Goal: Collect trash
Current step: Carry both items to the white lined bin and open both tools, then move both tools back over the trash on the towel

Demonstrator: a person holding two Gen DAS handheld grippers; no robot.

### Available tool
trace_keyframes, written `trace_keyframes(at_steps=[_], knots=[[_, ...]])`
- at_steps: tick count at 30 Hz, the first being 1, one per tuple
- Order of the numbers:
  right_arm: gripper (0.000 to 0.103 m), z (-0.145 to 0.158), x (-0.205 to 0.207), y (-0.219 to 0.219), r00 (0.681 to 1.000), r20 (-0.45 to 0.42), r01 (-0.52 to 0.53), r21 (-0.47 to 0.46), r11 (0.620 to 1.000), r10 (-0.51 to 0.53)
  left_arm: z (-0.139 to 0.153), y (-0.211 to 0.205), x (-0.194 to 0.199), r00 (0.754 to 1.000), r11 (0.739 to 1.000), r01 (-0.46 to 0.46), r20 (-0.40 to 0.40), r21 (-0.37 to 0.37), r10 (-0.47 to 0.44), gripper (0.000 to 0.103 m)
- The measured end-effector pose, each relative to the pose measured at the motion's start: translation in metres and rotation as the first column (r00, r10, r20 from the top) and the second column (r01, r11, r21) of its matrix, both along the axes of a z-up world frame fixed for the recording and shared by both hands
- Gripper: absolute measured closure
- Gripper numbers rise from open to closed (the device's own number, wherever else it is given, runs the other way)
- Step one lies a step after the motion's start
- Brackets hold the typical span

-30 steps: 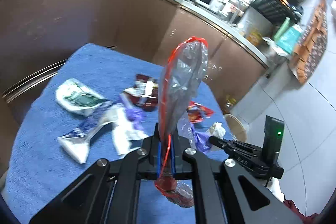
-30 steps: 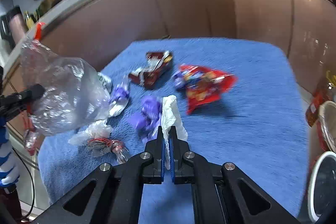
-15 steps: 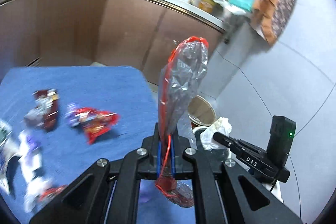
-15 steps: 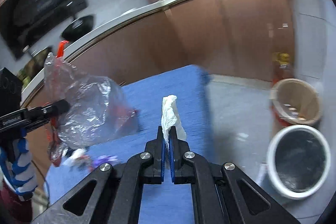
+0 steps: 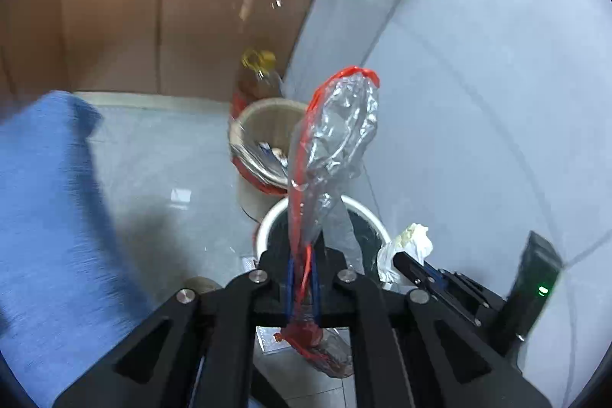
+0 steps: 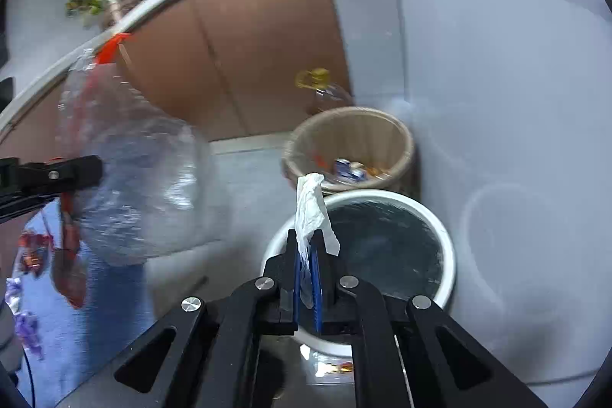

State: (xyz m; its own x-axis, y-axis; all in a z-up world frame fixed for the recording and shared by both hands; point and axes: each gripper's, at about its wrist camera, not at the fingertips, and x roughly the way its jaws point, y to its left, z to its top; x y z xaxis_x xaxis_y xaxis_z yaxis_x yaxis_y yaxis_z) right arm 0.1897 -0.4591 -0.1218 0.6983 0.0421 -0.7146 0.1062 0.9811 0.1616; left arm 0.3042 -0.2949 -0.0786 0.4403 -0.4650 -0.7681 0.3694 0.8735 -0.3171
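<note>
My left gripper [image 5: 302, 278] is shut on a clear plastic bag with a red edge [image 5: 332, 148], which stands up above the jaws. Below it on the floor is a white bin with a dark liner [image 5: 363, 228], and behind that a tan bin [image 5: 267, 125] holding some trash. My right gripper [image 6: 308, 278] is shut on a crumpled white tissue [image 6: 311, 209], right over the near rim of the white bin [image 6: 386, 251]. The right gripper and its tissue [image 5: 407, 243] show at the lower right of the left wrist view. The plastic bag [image 6: 134, 178] hangs at the left of the right wrist view.
The blue-covered table [image 5: 49, 217] lies to the left, with wrappers [image 6: 26, 293] still on it. Brown cabinets [image 5: 172, 6] stand behind, a bottle with a yellow cap [image 5: 258, 71] beside the tan bin [image 6: 352, 144]. A pale wall [image 5: 478, 83] closes the right side.
Both grippers have swung right, away from the table's trash and over to the two bins on the floor. Each still holds its piece: the bag on the left, the tissue on the right.
</note>
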Motion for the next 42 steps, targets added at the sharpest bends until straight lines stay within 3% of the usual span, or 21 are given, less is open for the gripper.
trace_keyframes(at_steps=[4,6,8,10,14,16,18,20,23,27,33,37,42], knots=[[0.096,-0.021,0.011,-0.020,0.998,-0.035,0.052,0.008,0.999,-0.052,-0.037,-0.043,0.025,0.998,0.999,0.031,-0.054,0.043,-0.029,0.095],[0.087,-0.029,0.015,-0.024,0.996,-0.053,0.067,-0.004,0.998,-0.067,-0.050,-0.056,0.031,0.996,0.997,0.052,-0.073,0.053,-0.048,0.095],[0.066,-0.032,0.017,-0.021,0.994,-0.063,0.083,-0.024,0.996,-0.085,-0.062,-0.069,0.039,0.993,0.995,0.071,-0.098,0.068,-0.064,0.095],[0.058,-0.033,0.015,-0.022,0.993,-0.065,0.101,-0.031,0.994,-0.102,-0.069,-0.074,0.043,0.990,0.995,0.076,-0.121,0.063,-0.068,0.095],[0.055,-0.033,0.014,-0.026,0.991,-0.063,0.118,-0.031,0.993,-0.120,-0.071,-0.072,0.048,0.987,0.997,0.077,-0.145,0.026,-0.072,0.094],[0.053,-0.031,0.012,-0.026,0.990,-0.058,0.123,-0.033,0.992,-0.125,-0.068,-0.073,0.043,0.986,0.997,0.078,-0.152,0.016,-0.075,0.086],[0.051,-0.025,0.005,-0.023,0.990,-0.045,0.130,-0.035,0.991,-0.132,-0.065,-0.075,0.041,0.988,0.997,0.071,-0.142,0.016,-0.068,0.062],[0.048,-0.018,-0.002,-0.020,0.989,-0.032,0.141,-0.043,0.989,-0.142,-0.062,-0.076,0.041,0.989,0.998,0.063,-0.134,0.009,-0.062,0.050],[0.046,-0.007,-0.010,-0.017,0.988,-0.011,0.155,-0.058,0.986,-0.156,-0.058,-0.078,0.040,0.989,0.998,0.062,-0.136,-0.007,-0.063,0.050],[0.045,0.006,-0.023,-0.014,0.986,0.010,0.164,-0.065,0.984,-0.164,-0.041,-0.070,0.030,0.992,0.998,0.065,-0.103,-0.016,-0.066,0.050],[0.045,0.036,-0.034,0.001,0.989,0.068,0.140,-0.072,0.988,-0.135,0.014,-0.030,0.001,1.000,0.998,0.027,0.000,-0.051,-0.027,0.050],[0.042,0.077,-0.048,0.023,0.985,0.149,0.098,-0.089,0.991,-0.085,0.066,0.015,-0.031,0.995,0.994,-0.022,0.096,-0.111,0.032,0.050],[0.037,0.127,-0.069,0.060,0.971,0.238,0.028,-0.123,0.992,0.002,0.114,0.073,-0.076,0.975,0.990,-0.070,0.203,-0.124,0.094,0.050]])
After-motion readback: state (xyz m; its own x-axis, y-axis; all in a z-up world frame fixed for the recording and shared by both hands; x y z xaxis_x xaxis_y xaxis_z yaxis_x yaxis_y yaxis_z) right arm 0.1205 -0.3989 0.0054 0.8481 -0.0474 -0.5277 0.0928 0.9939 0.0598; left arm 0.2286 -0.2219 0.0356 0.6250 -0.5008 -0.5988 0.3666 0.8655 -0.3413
